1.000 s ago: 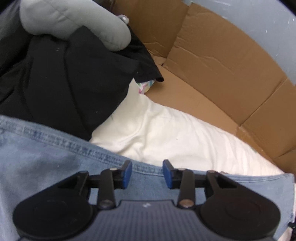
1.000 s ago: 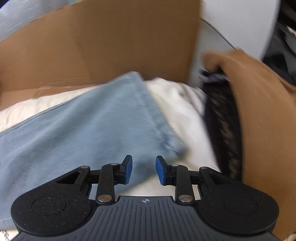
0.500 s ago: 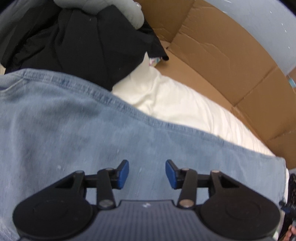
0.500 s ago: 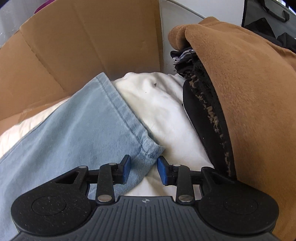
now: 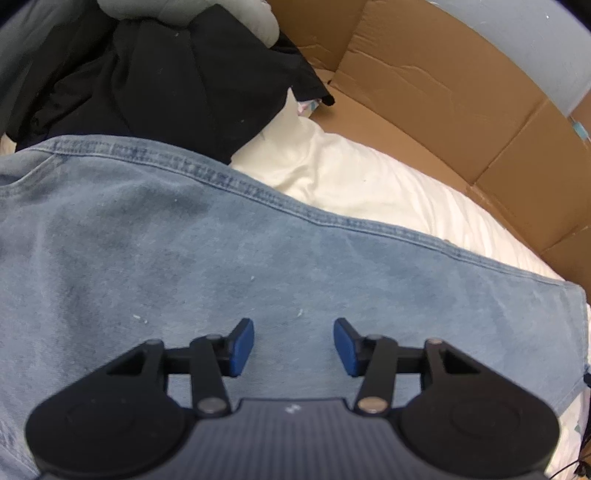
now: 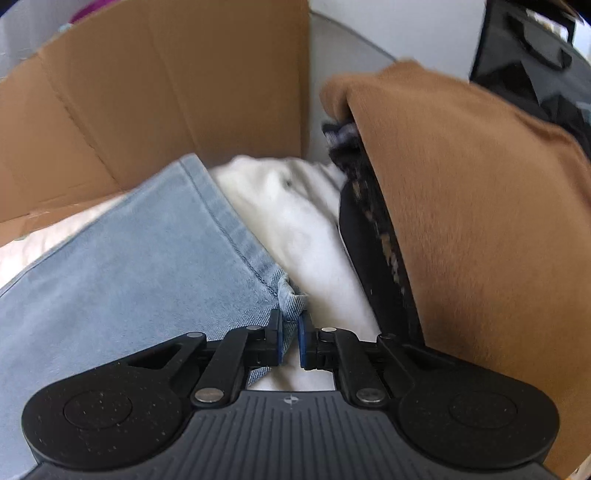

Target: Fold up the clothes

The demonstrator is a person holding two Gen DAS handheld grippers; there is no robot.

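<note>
Light blue jeans [image 5: 184,258] lie spread flat over a white cloth [image 5: 351,177]. My left gripper [image 5: 293,345] hovers over the middle of the denim, its jaws opening, with nothing between the blue pads. In the right wrist view the jeans [image 6: 129,266] end in a hemmed corner beside the white cloth [image 6: 306,221]. My right gripper [image 6: 290,339] is closing its jaws on that corner, and the denim hem is pinched between the pads.
A cardboard box wall [image 5: 443,92] stands behind the cloth, seen too as cardboard [image 6: 166,92]. A black garment [image 5: 166,81] and a grey one [image 5: 229,14] pile at the upper left. A brown garment [image 6: 480,203] over a dark patterned one [image 6: 369,236] crowds the right.
The left gripper has shifted from the jeans' seamed edge onto the middle of the denim, and its jaws have widened. The right gripper's jaws have gone from apart to closed on the hem corner.
</note>
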